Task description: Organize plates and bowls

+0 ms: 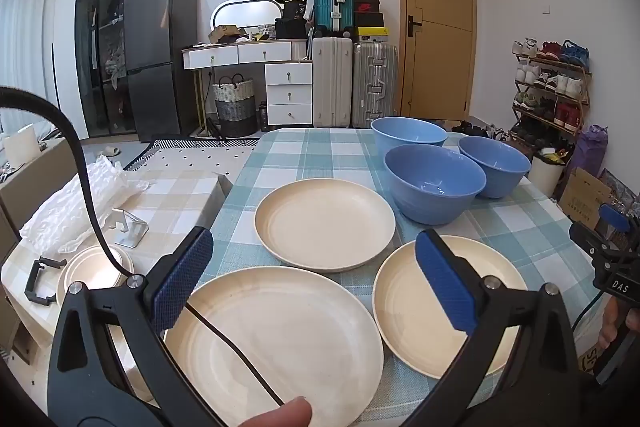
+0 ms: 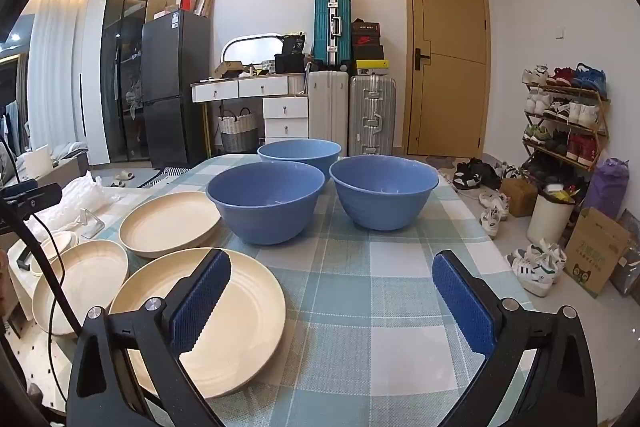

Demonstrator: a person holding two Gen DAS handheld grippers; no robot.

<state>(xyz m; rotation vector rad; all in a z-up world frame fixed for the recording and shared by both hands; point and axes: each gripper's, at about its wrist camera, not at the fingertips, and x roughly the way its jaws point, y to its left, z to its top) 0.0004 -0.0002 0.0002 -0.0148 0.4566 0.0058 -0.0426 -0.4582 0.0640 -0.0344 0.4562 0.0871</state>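
Observation:
Three cream plates lie on the checked tablecloth (image 2: pixel 360 327): a near one (image 1: pixel 288 331), a far one (image 1: pixel 324 223) and a right one (image 1: pixel 440 311). Behind them stand three blue bowls (image 1: pixel 434 183), (image 1: pixel 494 165), (image 1: pixel 408 135), upright and empty. My left gripper (image 1: pixel 314 281) hovers open over the near plates with nothing between its fingers. My right gripper (image 2: pixel 332 301) is open too, above bare cloth, its left finger (image 2: pixel 200 301) over the nearest plate (image 2: pixel 240 315). In the right wrist view the bowls (image 2: pixel 266 199), (image 2: pixel 384 189), (image 2: pixel 300 149) stand straight ahead.
A black cable (image 1: pixel 236 347) trails across the near plate, with a fingertip (image 1: pixel 280 415) at the bottom edge. A lower side table on the left holds bubble wrap (image 1: pixel 68 207), a metal stand (image 1: pixel 128 231) and a small cream dish (image 1: pixel 96 267). Shoes and boxes (image 2: pixel 596 251) cover the floor on the right.

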